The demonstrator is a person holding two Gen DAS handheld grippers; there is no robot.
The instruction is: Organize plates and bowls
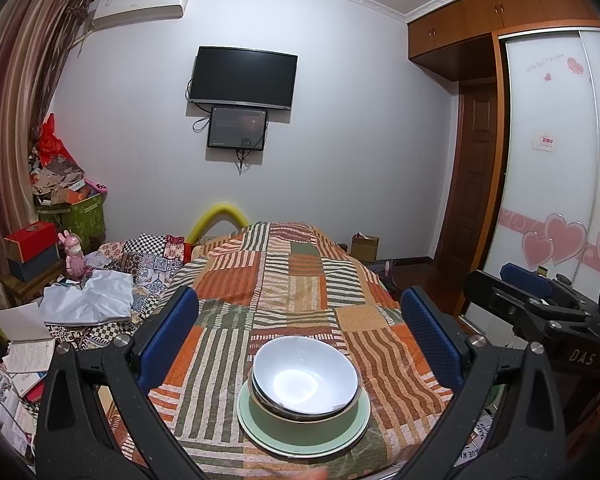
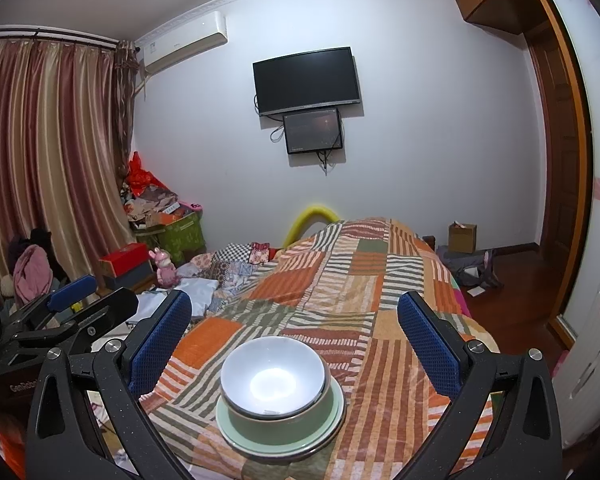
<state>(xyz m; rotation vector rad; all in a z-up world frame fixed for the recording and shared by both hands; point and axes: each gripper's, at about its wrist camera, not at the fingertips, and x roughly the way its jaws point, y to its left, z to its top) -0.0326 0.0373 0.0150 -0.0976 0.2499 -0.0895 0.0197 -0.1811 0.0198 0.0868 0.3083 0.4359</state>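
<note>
two bowls (image 1: 305, 376) sit nested on a green plate (image 1: 260, 428) on the bed (image 1: 300, 272); we hold the left gripper (image 1: 300, 340) and right gripper (image 2: 296, 344) with jaws released, empty.

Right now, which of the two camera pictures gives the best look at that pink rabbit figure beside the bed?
The left wrist view: the pink rabbit figure stands unobstructed and slightly larger there. The right wrist view also shows it, whole but a little smaller.
</note>
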